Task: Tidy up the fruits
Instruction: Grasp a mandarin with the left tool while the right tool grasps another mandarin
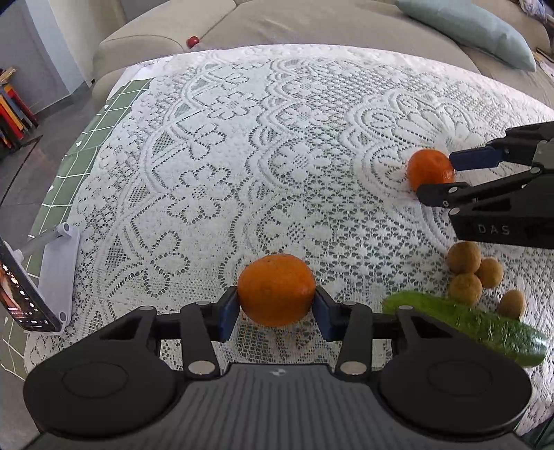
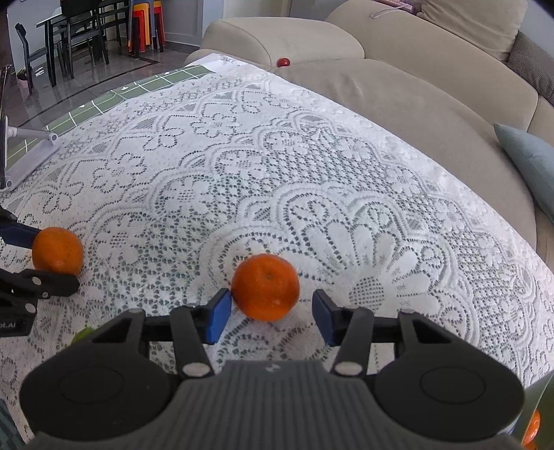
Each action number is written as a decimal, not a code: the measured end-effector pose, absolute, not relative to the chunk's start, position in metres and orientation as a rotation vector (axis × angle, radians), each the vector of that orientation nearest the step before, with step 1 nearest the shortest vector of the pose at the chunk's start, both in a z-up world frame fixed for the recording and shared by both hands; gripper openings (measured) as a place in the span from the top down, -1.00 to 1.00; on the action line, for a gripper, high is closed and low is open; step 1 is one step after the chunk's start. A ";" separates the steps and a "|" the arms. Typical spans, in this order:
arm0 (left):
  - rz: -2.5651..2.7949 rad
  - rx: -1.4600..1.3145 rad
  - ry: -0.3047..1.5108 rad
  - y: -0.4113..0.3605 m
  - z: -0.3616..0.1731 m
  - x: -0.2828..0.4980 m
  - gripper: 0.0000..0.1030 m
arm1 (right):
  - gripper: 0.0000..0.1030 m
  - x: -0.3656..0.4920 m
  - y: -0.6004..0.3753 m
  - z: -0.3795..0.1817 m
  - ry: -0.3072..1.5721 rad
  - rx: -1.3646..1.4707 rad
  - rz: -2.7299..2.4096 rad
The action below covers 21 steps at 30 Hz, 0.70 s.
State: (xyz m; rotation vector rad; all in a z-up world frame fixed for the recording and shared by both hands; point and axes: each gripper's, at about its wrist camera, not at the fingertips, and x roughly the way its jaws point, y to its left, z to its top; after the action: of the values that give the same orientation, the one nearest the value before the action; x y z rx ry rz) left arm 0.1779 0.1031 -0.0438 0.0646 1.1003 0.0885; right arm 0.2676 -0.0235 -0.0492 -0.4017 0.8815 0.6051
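An orange (image 1: 276, 289) sits on the lace cloth with my left gripper (image 1: 277, 313) shut on it, both blue pads against its sides. The right wrist view shows that orange (image 2: 57, 249) and the left gripper (image 2: 45, 259) at the left edge. A second orange (image 2: 265, 287) rests between the fingers of my right gripper (image 2: 271, 316). The left pad touches it, and a gap shows before the right pad. From the left wrist view this orange (image 1: 429, 169) lies at the right, with the right gripper (image 1: 437, 176) around it.
A cucumber (image 1: 467, 325) and several small brown fruits (image 1: 464, 258) lie near the right front. A phone on a white stand (image 1: 59, 263) is at the left edge. A beige sofa (image 2: 398, 104) with a small red ball (image 2: 283, 62) and a blue cushion (image 1: 467, 27) borders the far side.
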 end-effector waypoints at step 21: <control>0.086 0.029 1.072 0.101 -0.031 0.175 0.01 | 0.20 0.261 -0.018 -0.041 0.874 -0.415 0.613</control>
State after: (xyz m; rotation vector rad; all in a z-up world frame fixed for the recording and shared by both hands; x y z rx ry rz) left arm 0.1747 0.1013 -0.0315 0.0288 1.0720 0.0855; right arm 0.2611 -0.0181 -0.0406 -0.4154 0.8737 0.6129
